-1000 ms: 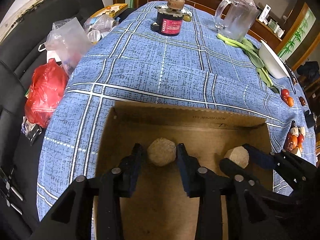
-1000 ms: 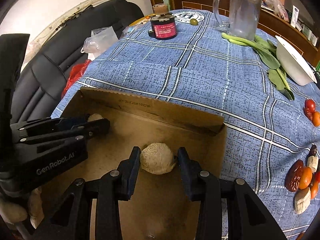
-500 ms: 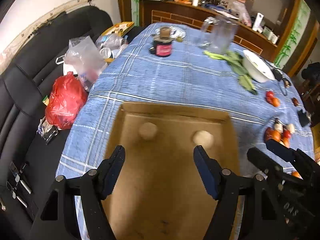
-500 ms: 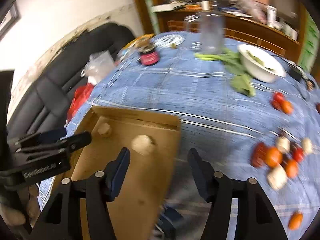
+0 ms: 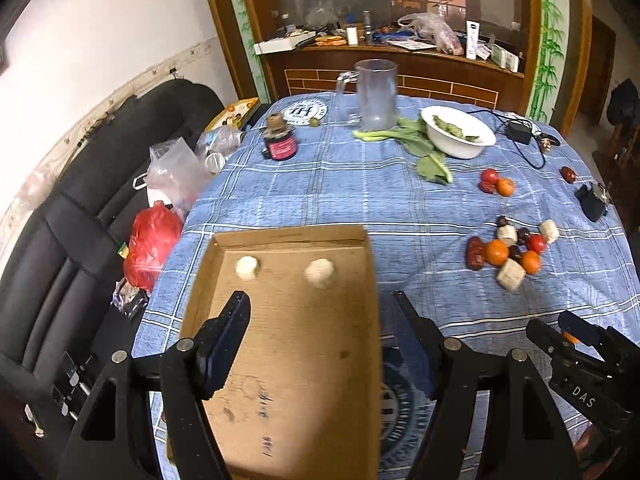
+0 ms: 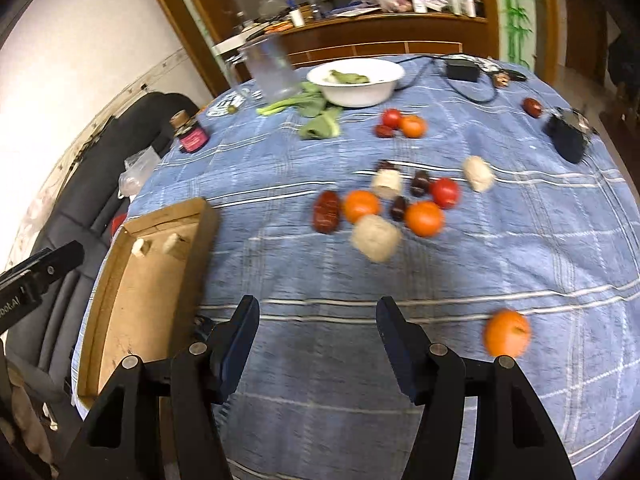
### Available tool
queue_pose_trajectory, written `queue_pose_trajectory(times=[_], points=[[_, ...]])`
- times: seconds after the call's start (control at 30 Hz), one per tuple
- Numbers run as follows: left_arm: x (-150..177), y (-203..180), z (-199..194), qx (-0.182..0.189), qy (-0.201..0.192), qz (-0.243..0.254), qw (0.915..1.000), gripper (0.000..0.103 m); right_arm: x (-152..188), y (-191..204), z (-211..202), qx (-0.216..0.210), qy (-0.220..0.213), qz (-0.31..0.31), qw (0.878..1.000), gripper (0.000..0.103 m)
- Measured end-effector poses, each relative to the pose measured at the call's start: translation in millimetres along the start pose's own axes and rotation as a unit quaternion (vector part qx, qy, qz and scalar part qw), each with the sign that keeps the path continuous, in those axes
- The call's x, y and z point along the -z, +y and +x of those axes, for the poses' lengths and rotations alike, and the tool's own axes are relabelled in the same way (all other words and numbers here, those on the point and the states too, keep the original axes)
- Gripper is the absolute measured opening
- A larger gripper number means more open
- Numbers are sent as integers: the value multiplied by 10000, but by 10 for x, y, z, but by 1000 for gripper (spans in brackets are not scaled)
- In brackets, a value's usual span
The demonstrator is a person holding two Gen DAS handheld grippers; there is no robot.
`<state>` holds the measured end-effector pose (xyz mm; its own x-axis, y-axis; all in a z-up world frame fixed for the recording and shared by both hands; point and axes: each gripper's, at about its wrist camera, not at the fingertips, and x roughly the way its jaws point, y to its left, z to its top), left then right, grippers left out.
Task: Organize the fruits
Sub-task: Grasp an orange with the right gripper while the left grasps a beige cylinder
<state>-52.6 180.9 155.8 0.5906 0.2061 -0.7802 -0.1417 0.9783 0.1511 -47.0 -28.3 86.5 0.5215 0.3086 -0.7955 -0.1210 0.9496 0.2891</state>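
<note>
A shallow cardboard tray (image 5: 296,360) lies at the table's near left; it also shows in the right wrist view (image 6: 132,292). Two pale round fruits (image 5: 247,267) (image 5: 319,273) lie apart at its far end. My left gripper (image 5: 320,320) is open and empty, raised above the tray. My right gripper (image 6: 316,320) is open and empty over bare blue cloth, right of the tray. Ahead of it lies a loose pile of fruit: oranges (image 6: 425,218), a tomato (image 6: 445,192), red dates (image 6: 327,211) and pale pieces (image 6: 375,237). A lone orange (image 6: 507,333) lies near right.
A glass jug (image 5: 376,94), white bowl (image 5: 458,131) with greens, leafy stalks (image 5: 412,144) and a dark jar (image 5: 280,142) stand at the table's far side. A black sofa with bags (image 5: 154,240) lies left. A black charger (image 6: 567,138) sits far right.
Both grippers have let go of the pale fruits, opened and pulled back and up from the tray. The right gripper has swung right toward the fruit pile.
</note>
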Motion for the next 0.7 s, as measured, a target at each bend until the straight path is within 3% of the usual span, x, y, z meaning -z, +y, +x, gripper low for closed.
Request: queue_pose_trajectory(times=[0.17, 0.5, 0.7], points=[[10, -308, -87, 107, -10, 95, 9999, 70, 48, -323, -183, 10, -92, 62, 9999, 65], [235, -660, 311, 563, 721, -214, 9956, 70, 206, -1033, -196, 364, 89, 500, 9980, 65], [333, -801, 380, 793, 836, -215, 9931, 70, 200, -1123, -59, 403, 282, 422, 9979, 65]])
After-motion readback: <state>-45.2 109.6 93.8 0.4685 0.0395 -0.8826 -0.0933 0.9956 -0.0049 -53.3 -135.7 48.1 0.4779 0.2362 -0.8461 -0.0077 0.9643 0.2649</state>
